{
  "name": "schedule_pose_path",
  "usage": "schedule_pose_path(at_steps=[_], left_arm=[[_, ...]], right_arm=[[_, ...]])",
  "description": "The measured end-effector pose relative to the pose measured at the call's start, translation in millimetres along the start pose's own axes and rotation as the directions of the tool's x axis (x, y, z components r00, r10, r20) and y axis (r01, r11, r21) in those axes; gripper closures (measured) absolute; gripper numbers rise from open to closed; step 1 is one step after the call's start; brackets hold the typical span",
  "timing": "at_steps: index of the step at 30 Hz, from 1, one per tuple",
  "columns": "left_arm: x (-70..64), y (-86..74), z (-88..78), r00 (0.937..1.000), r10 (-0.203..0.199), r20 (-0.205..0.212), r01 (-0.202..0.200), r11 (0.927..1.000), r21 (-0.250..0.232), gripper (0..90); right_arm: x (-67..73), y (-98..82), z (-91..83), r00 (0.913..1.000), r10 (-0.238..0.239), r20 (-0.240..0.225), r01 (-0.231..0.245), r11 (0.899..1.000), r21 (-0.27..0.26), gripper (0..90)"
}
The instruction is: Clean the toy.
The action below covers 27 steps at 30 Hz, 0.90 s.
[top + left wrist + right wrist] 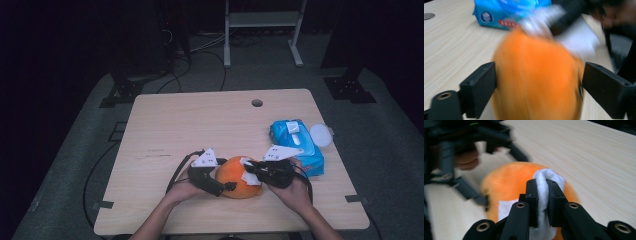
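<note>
Orange fruit: a large round orange fruit (pixel 239 182) sits on the wooden table (pixel 200 125) near its front edge, about midway along, between the two hands.
White wipe: a folded white wipe (pixel 544 188) is pressed against the top of the fruit; another white patch lies on the skin just below it.
Right gripper: the right gripper (pixel 542 192) is closed tight on the wipe, which bulges out above the jaw tips.
Left gripper: the left gripper (pixel 537 85) straddles the fruit, one jaw on each side. The view is blurred, so whether the pads actually press on the skin cannot be told.
Wipes pack: a blue pack of wet wipes (pixel 296 145) lies near the right edge of the table, with a round white lid (pixel 320 134) just beside it.
Progress: wiping the fruit looks underway. One wipe is out and on the skin; most of the surface probably remains to be cleaned.
</note>
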<state>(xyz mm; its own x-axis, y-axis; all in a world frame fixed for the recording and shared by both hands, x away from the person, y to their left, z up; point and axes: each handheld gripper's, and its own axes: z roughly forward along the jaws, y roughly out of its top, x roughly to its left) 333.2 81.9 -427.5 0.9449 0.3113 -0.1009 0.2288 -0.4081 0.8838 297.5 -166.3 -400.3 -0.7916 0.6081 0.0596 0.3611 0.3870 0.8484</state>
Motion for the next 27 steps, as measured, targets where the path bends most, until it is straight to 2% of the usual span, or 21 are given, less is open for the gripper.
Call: schedule_pose_path(at_steps=[1, 2, 4, 5, 8, 14, 19, 21, 24, 27], left_arm=[[1.3, 0.4, 0.3, 0.9998, -0.019, 0.002, 0.019, 0.9998, -0.01, 12.5], [1.2, -0.2, 0.9, 1.0, -0.007, -0.006, 0.007, 1.0, 0.002, 15.9], [-1.0, -3.0, 1.3, 0.9987, 0.036, -0.036, -0.036, 0.9993, 0.014, 23.2], [-1.0, -3.6, 0.7, 0.9986, 0.038, -0.038, -0.037, 0.9992, 0.018, 25.7], [-0.1, -6.3, -0.3, 0.9977, 0.041, -0.053, -0.04, 0.999, 0.02, 30.3], [3.9, -11.2, -3.0, 0.998, 0.013, -0.062, -0.012, 0.9998, 0.015, 30.8], [3.6, -12.2, -2.8, 0.9975, 0.013, -0.069, -0.013, 0.9999, 0.011, 30.8], [1.2, -11.0, -0.8, 0.9968, 0.027, -0.075, -0.026, 0.9995, 0.019, 30.7], [-2.6, -8.7, 2.2, 0.9959, 0.056, -0.07, -0.055, 0.9982, 0.025, 29.9], [-4.8, -8.5, 1.9, 0.9947, 0.072, -0.073, -0.07, 0.997, 0.034, 30.0]], right_arm=[[4.9, 1.0, 1.7, 0.9997, -0.015, -0.019, 0.014, 1.0, -0.002, 80.2], [9.6, 2.4, 3.5, 0.9989, -0.03, -0.036, 0.029, 1.0, -0.006, 80.1], [16.8, 5.0, 6.3, 0.9969, -0.077, -0.011, 0.077, 0.997, 0.005, 80.1], [17.6, 4.8, 7.1, 0.9961, -0.088, 0.002, 0.088, 0.996, 0.008, 80.2], [10.4, 3.1, 4.0, 0.9976, -0.067, 0.018, 0.067, 0.998, 0.005, 80.3], [-4.7, -4.8, -6.1, 0.9981, -0.032, 0.053, 0.032, 0.999, 0.004, 80.2], [-13.0, -9.1, -11.4, 0.9962, -0.017, 0.085, 0.015, 1.0, 0.016, 80.2], [-16.5, -8.9, -11.7, 0.9974, 0.029, 0.066, -0.03, 0.999, 0.011, 80.2], [-10.6, -3.2, -8.9, 0.9978, 0.048, 0.045, -0.048, 0.999, -0.004, 80.2], [0.8, 2.6, -3.1, 0.9996, 0.002, 0.028, -0.002, 1.0, -0.006, 80.2]])
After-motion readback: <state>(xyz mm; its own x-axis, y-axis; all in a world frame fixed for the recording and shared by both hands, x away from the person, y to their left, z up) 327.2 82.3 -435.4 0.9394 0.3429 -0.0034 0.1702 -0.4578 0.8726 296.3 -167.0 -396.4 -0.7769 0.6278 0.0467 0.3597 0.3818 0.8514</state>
